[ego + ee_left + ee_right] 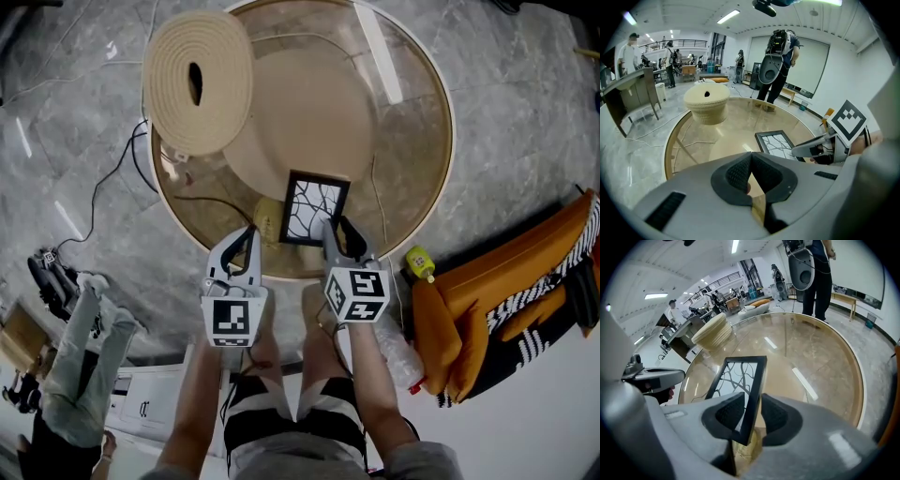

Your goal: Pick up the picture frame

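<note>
A black picture frame (314,208) with a branch pattern on white rests near the front edge of the round glass table (442,159). My right gripper (336,228) is at its near right corner. In the right gripper view the frame (736,378) stands edge-on between the jaws, and the right gripper (752,401) is shut on its right border, both pads touching. My left gripper (246,234) hovers just left of the frame, apart from it. In the left gripper view the left gripper (751,157) is shut with nothing between its pads, and the frame (776,143) lies to the right.
A large round woven straw coil (197,80) sits at the table's far left. A yellowish object (270,217) shows beside the frame's left edge. An orange cushion (506,300) and a yellow-capped bottle (420,262) lie on the floor to the right. A person (780,61) stands beyond the table.
</note>
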